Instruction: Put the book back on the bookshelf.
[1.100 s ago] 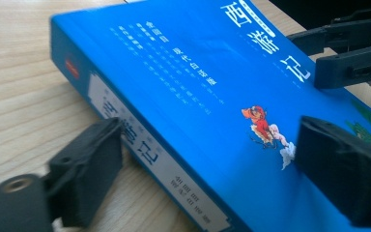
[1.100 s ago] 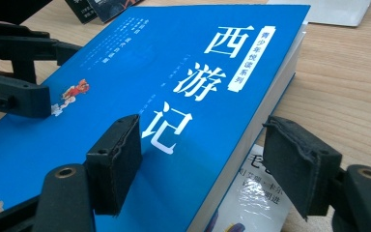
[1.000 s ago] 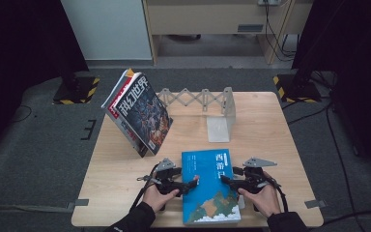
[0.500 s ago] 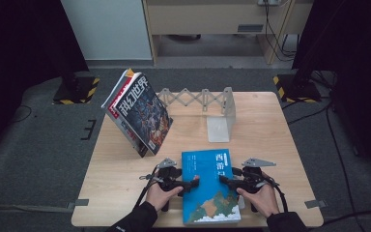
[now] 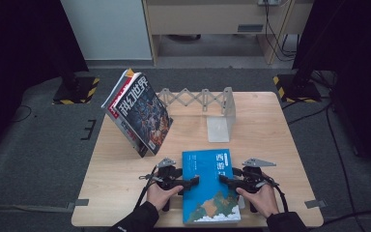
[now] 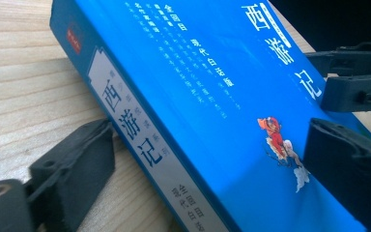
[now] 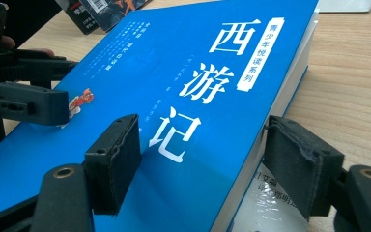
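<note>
A blue book [image 5: 207,186] with white Chinese title characters lies at the near middle of the wooden table [image 5: 280,140]. My left gripper [image 5: 193,181] is shut on its spine side, one pad under the spine and one on the cover [image 6: 198,96]. From the other side my right gripper [image 5: 223,180] is shut on the page edge, one pad on the cover [image 7: 174,96] and one beneath. The left gripper view has the right gripper [image 6: 352,72] at its far right. The right gripper view has the left gripper [image 7: 34,104] at its left. Something white and plastic-wrapped [image 7: 261,193] lies under the book's right edge.
A few magazines [image 5: 140,113] lean tilted against the left end of an expandable metal book rack [image 5: 188,99] at the back of the table. The rack's white end plate [image 5: 221,118] stands upright at back centre. Bare wood lies to either side of the book.
</note>
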Available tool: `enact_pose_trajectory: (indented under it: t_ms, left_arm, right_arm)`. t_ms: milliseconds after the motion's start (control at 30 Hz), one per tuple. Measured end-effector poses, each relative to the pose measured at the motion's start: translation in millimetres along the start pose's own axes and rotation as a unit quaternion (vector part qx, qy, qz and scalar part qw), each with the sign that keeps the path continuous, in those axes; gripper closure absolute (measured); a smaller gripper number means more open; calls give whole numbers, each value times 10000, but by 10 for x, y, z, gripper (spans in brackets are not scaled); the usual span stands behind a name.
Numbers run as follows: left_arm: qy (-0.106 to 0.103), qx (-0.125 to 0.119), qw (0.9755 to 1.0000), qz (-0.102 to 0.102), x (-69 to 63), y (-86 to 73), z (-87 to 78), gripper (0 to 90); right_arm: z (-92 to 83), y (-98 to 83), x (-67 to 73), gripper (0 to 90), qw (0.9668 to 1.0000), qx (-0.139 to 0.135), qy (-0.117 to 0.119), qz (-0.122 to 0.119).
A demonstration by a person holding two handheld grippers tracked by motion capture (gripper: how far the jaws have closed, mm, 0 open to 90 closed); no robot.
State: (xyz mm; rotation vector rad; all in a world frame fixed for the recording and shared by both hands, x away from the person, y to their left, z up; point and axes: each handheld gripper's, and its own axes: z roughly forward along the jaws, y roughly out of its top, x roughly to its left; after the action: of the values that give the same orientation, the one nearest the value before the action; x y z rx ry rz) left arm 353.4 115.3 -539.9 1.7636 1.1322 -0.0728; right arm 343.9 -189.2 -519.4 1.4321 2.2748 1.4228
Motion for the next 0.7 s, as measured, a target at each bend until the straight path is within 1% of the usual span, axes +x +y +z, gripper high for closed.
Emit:
enact_pose_trajectory:
  t_ms: [33,133,200,300,400,433,467,500,533,633,667,700]
  left_arm:
    - [-58,-1,10000,-76,2,-1,0,79]
    - [-61,-12,9999,-79,3,-4,-1,91]
    - [-67,-10,9999,-135,9,-1,-7,98]
    - [-81,2,9996,-257,23,8,-19,133]
    - [-87,25,9994,-334,21,26,-36,161]
    - [-118,37,9993,-362,22,34,-44,177]
    - [-153,44,9993,-346,23,41,-53,191]
    - [-163,38,9992,-375,20,47,-60,202]
    - [-167,42,9990,-408,19,56,-70,213]
    - [-178,57,9990,-412,18,77,-94,245]
    - [-189,63,9988,-441,15,85,-101,252]
    - [-187,81,9989,-426,12,93,-108,258]
  right_arm:
    - [0,-2,0,292,10000,-4,15,38]
    - [8,-15,-10,289,9999,-39,46,88]
    - [9,-13,-8,289,10000,-40,39,82]
    - [10,-13,-8,288,10000,-40,39,81]
    - [9,-13,-11,289,9999,-36,47,81]
    - [7,-13,-13,289,9999,-32,54,90]
    - [5,-12,-16,289,9999,-37,73,113]
    - [2,-14,-22,290,9999,-28,86,130]
    - [0,-15,-23,291,9999,-34,89,143]
    - [-6,-20,-21,293,9998,-65,83,189]
    - [-9,-21,-24,294,9998,-52,95,180]
    - [-10,-21,-27,295,9998,-57,100,178]
